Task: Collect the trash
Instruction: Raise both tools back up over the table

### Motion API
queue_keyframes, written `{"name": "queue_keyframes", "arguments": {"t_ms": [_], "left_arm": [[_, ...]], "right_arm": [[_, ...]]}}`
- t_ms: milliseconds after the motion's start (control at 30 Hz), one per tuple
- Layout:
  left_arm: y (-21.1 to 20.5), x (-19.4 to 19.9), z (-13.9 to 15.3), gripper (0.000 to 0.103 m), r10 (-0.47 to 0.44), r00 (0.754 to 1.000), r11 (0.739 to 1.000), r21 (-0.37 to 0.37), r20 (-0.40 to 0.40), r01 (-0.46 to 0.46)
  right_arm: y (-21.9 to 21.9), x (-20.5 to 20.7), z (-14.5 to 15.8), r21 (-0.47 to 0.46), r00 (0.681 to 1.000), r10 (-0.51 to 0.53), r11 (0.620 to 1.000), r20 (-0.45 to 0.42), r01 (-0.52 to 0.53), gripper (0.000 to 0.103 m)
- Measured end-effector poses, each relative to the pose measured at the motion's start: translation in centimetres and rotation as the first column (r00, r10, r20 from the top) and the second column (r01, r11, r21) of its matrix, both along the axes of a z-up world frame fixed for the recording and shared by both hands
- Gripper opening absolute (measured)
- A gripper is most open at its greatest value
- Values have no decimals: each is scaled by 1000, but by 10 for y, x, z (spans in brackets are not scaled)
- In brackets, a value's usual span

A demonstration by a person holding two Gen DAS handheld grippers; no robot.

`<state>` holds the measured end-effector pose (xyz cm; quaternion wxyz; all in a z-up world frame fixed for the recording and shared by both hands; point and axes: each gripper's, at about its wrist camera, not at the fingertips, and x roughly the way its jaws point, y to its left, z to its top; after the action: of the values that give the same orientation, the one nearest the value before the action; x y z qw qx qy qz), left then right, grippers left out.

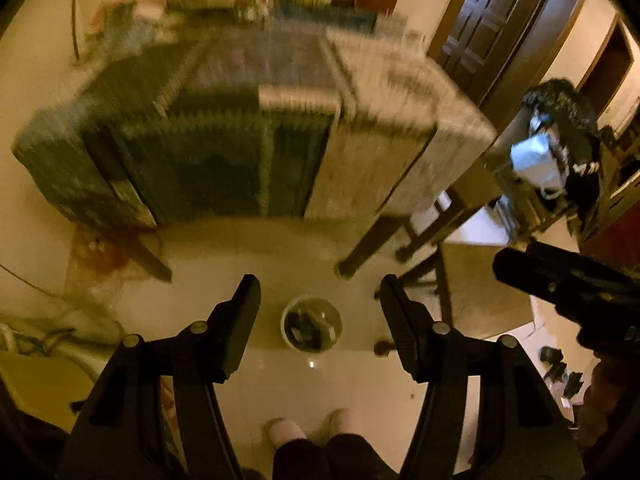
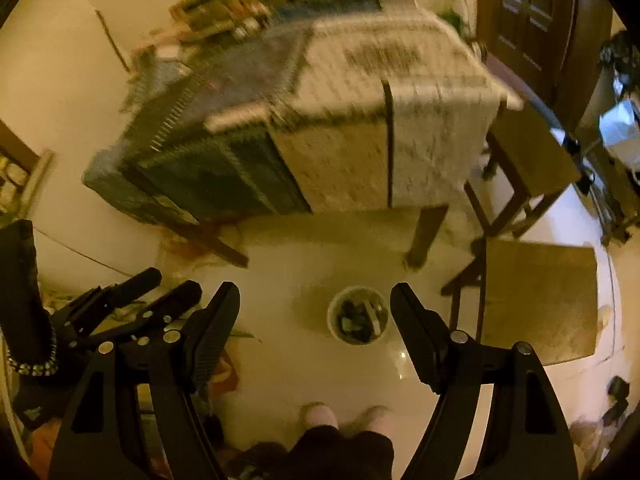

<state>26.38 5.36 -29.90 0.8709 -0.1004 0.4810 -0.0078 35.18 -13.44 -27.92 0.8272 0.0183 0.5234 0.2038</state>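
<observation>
A small round white bin (image 1: 285,322) stands on the pale floor below me, with dark scraps of trash inside. My left gripper (image 1: 319,284) hangs high above it, open, nothing between its fingers. In the right wrist view the same bin (image 2: 330,316) lies below my right gripper (image 2: 315,288), which is also open and empty. Both grippers point steeply down at the floor. The right gripper (image 1: 520,256) shows at the right edge of the left wrist view. The left gripper (image 2: 172,280) shows at the left of the right wrist view.
A table under a patterned cloth (image 1: 256,128) stands beyond the bin, blurred, its dark legs (image 1: 360,252) near the bin. Wooden chairs (image 2: 536,300) stand to the right. The person's feet in pale slippers (image 1: 286,430) are at the bottom. Clutter lies on the floor at the left.
</observation>
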Motion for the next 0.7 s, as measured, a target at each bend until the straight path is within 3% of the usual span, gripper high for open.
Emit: {"name": "queue_keyframes", "arguments": {"t_ms": [300, 567, 633, 700], "left_arm": [[15, -49, 141, 61, -4, 973, 999, 42, 230, -6], [23, -95, 235, 61, -18, 900, 996, 86, 436, -22], [25, -103, 249, 64, -17, 879, 995, 96, 476, -33], [28, -109, 260, 74, -13, 862, 994, 96, 506, -42]], "right_arm": [[12, -43, 121, 36, 978, -10, 999, 207, 2, 75], [10, -79, 203, 76, 910, -48, 997, 413, 18, 75], [8, -86, 220, 89, 884, -63, 996, 464, 24, 81], [6, -91, 230, 102, 860, -80, 994, 503, 33, 90]]}}
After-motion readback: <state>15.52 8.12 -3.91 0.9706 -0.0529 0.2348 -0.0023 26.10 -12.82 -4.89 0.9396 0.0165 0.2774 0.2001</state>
